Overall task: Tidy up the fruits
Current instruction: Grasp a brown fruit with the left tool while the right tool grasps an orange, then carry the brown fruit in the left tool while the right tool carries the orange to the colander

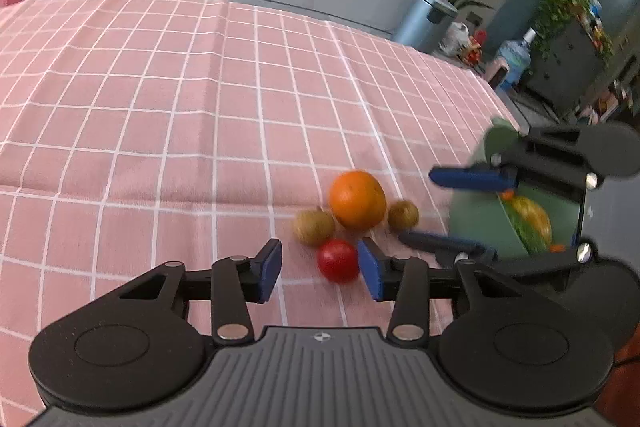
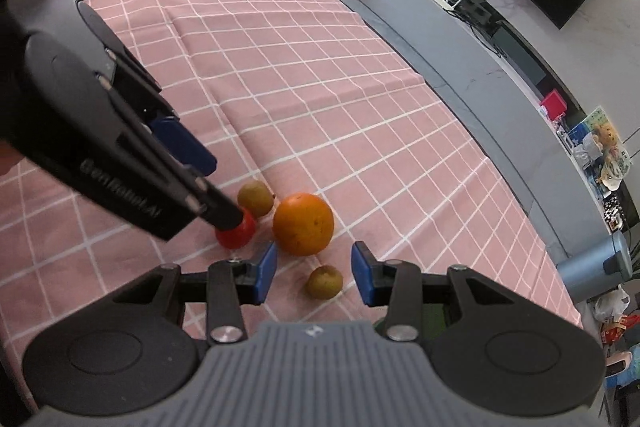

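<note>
Already crowded together on the pink checked surface (image 1: pixel 160 107), the orange (image 1: pixel 357 200), the red fruit (image 1: pixel 338 260) between the half-open left gripper (image 1: pixel 320 267) and the small brown fruit (image 2: pixel 324 281) between the empty right gripper (image 2: pixel 314 273) could roll if nudged.

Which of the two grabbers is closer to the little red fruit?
Left. The left gripper has the red fruit between its open fingers; the right gripper sits beside it, around a small brown fruit.
</note>
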`<move>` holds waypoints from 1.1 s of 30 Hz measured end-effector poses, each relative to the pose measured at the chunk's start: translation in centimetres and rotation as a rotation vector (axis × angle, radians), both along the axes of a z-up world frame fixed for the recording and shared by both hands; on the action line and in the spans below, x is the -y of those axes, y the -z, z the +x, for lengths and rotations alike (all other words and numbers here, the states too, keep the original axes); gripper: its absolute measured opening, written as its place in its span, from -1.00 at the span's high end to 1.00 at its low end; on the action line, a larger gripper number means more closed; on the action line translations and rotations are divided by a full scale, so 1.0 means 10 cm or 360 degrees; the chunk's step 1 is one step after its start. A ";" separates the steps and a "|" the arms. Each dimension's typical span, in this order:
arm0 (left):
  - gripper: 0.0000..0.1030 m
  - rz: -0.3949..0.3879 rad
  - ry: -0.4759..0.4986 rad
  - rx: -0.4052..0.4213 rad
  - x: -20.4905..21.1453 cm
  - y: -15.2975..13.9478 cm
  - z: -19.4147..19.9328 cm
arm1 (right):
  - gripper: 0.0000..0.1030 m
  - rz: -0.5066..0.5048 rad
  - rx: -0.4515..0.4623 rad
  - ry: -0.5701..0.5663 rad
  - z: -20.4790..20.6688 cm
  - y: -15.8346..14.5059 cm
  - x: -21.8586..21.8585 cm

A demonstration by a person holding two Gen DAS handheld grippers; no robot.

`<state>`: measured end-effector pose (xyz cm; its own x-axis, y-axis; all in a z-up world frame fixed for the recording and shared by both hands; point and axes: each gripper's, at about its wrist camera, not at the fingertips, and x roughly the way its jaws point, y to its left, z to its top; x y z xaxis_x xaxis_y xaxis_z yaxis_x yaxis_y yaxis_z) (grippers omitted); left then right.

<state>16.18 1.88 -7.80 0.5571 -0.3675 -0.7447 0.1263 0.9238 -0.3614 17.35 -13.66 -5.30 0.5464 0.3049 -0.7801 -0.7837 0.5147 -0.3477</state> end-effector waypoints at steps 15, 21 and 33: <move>0.41 -0.0078 0.0049 -0.0128 -0.04 0.14 0.35 | 0.30 -0.0172 -0.0088 -0.0187 0.25 0.20 -0.24; 0.42 -0.0129 0.0032 -0.0151 -0.09 0.16 0.37 | 0.26 -0.0186 -0.0095 -0.0204 0.29 0.24 -0.30; 0.43 -0.0139 -0.0054 -0.0148 -0.15 0.08 0.37 | 0.29 -0.0167 -0.0066 -0.0108 0.28 0.25 -0.34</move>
<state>19.93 3.43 -8.57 0.5002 -0.4155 -0.7597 0.0575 0.8913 -0.4497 20.15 -10.29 -7.82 0.4939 0.2555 -0.8311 -0.8303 0.4226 -0.3635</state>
